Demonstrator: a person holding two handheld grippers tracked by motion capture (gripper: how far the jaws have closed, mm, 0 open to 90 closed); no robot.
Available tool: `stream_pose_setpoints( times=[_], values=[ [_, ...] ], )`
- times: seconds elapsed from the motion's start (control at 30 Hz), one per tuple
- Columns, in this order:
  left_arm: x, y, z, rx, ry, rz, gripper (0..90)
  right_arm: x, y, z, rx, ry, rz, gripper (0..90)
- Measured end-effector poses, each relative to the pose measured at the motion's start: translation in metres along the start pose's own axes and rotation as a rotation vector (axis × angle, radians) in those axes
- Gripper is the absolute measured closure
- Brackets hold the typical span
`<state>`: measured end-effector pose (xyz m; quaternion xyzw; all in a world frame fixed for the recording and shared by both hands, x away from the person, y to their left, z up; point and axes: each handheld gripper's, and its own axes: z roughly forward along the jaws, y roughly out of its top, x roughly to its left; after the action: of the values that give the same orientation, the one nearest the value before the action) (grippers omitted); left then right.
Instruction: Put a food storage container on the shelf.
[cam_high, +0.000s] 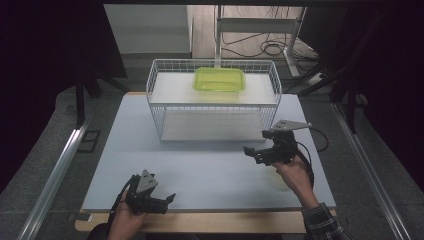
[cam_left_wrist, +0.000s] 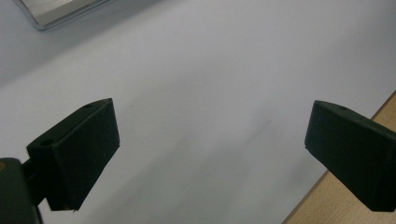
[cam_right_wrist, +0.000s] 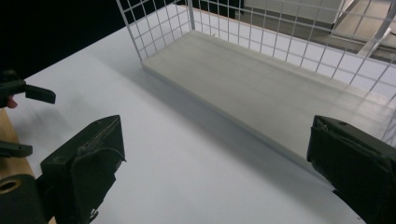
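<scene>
Green container (cam_high: 219, 79): a shallow, translucent lime-green rectangular tray with rounded corners and a raised rim. It lies flat on the upper shelf of the white wire rack (cam_high: 156, 95), at 12 o'clock on the desk (cam_high: 200, 165), slightly right of the shelf's middle. The high view is the one that shows this container and the upper shelf.

Right tongs (cam_high: 255, 142) sit at 3 o'clock on the desk, just in front of the rack's right end, well apart from the container. Both jaws stand wide apart with nothing between them. The right gripper view adds what the high view lacks: the rack's lower shelf board (cam_right_wrist: 261, 88) seen close and bare, the wire grid wall behind it, and the left tongs (cam_right_wrist: 28, 116) at 9 o'clock in that view.

Left tongs (cam_high: 167, 202) rest at 7 o'clock near the desk's front edge, held in the left hand (cam_high: 125, 215). The left gripper view shows their jaws wide apart over bare white surface, with the wooden edge strip (cam_left_wrist: 341, 196) at 4 o'clock.
</scene>
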<state>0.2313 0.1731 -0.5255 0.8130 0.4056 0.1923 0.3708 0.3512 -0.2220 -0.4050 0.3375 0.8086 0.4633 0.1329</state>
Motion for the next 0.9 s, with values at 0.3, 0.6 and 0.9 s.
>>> stream_pose_setpoints(
  times=[0.3, 0.6, 0.9],
  values=[
    [-0.001, 0.000, -0.001, -0.001, -0.003, 0.000, 2.9, 0.007, -0.028, -0.002, 0.009, 0.008, 0.014, 4.1],
    [-0.001, -0.001, -0.001, -0.010, -0.005, 0.003, 2.9, 0.020, -0.048, -0.007, 0.015, -0.017, -0.001, 3.6],
    [-0.002, -0.001, 0.000, -0.007, -0.004, 0.018, 2.8, 0.027, -0.078, -0.005, 0.030, -0.072, -0.003, 3.5]
  ],
)
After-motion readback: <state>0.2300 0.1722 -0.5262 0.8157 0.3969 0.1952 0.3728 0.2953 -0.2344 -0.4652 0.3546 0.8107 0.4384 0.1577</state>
